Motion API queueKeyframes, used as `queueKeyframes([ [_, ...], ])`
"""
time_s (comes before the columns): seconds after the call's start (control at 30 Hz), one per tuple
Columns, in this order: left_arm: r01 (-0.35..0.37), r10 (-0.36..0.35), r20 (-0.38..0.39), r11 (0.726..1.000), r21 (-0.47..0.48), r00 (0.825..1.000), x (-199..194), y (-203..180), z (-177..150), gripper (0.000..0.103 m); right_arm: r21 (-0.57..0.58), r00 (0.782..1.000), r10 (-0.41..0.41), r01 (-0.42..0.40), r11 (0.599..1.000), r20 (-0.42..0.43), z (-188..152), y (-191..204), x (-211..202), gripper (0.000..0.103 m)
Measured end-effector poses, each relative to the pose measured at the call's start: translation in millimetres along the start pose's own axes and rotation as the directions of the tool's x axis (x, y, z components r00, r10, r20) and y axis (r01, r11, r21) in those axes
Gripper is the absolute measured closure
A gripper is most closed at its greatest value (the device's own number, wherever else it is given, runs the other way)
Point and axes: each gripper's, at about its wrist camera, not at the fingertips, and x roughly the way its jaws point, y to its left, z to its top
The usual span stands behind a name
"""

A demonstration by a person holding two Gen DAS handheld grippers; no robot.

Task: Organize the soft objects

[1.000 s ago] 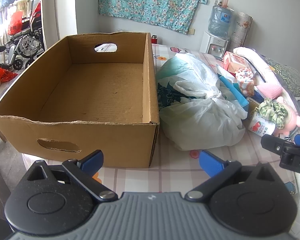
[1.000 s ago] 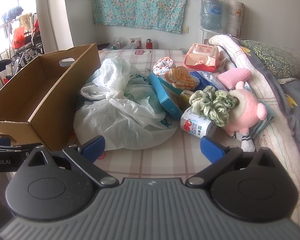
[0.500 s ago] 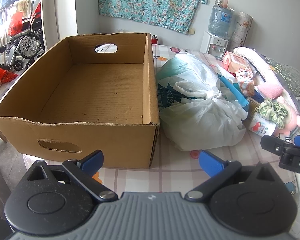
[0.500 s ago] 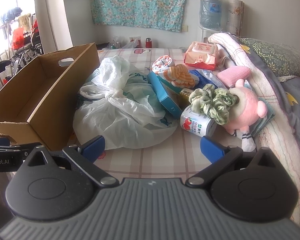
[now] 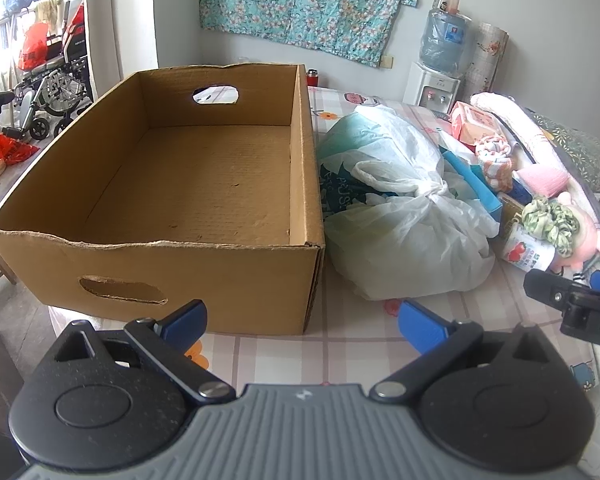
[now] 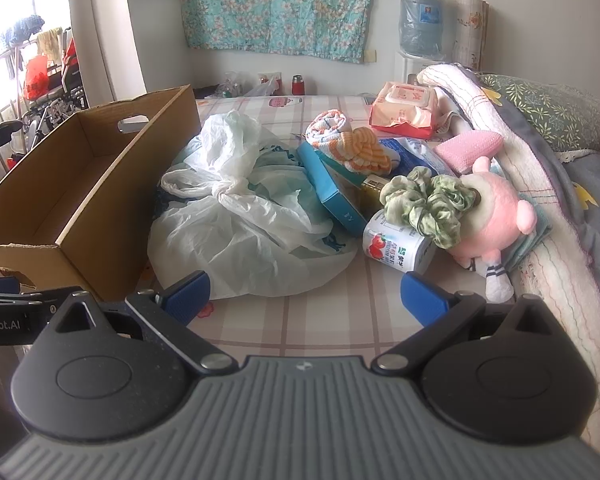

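Observation:
An empty cardboard box [image 5: 188, 184] stands on the checked table, also in the right wrist view [image 6: 80, 184]. Beside it lies a knotted white plastic bag [image 5: 400, 216] [image 6: 244, 216]. Right of the bag are a pink plush toy [image 6: 496, 216], a green scrunchie [image 6: 424, 204], an orange-white rolled cloth [image 6: 352, 144] and a pink pad [image 6: 468, 150]. My left gripper [image 5: 300, 320] is open and empty, just before the box's near corner. My right gripper [image 6: 304, 296] is open and empty, in front of the bag and a can [image 6: 396, 248].
A blue carton [image 6: 332, 192], a wet-wipes pack [image 6: 404, 112] and folded bedding [image 6: 540, 208] lie at the right. A water dispenser [image 5: 436, 64] stands at the back wall. A wheelchair [image 5: 52, 92] is past the table's left edge.
Both grippers have stayed open and nearly still; the right wrist view has edged slightly nearer to the pile.

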Motion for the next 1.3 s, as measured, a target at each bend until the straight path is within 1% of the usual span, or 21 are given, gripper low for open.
queueKeyframes([
  [0.47,-0.001,0.001,0.001,1.000,0.004,1.000,1,2,-2,0.001,0.004,1.000,-0.003,0.003,1.000,-0.005,-1,3,2,0.001],
  [0.67,0.005,-0.005,0.004,0.999,0.034,1.000,0,-4,-4,0.001,0.016,1.000,-0.007,0.007,1.000,-0.004,-4,1,1,0.001],
  [0.77,0.029,-0.030,0.016,0.998,0.055,0.999,-4,-6,-5,0.001,0.025,1.000,-0.016,0.016,1.000,-0.004,-3,-3,0,0.001],
  [0.97,0.113,-0.118,0.033,0.987,0.115,0.993,-9,-18,-1,0.000,0.077,0.998,-0.054,0.052,0.996,0.020,-8,-21,-5,0.001],
  [1.17,0.163,-0.184,0.076,0.960,0.226,0.980,-14,-46,21,0.000,0.156,0.993,-0.104,0.093,0.983,0.060,-7,-58,-12,0.001],
  [1.3,0.198,-0.231,0.096,0.944,0.265,0.968,-9,-65,40,0.000,0.198,0.985,-0.138,0.117,0.973,0.101,-1,-81,-16,0.001],
])
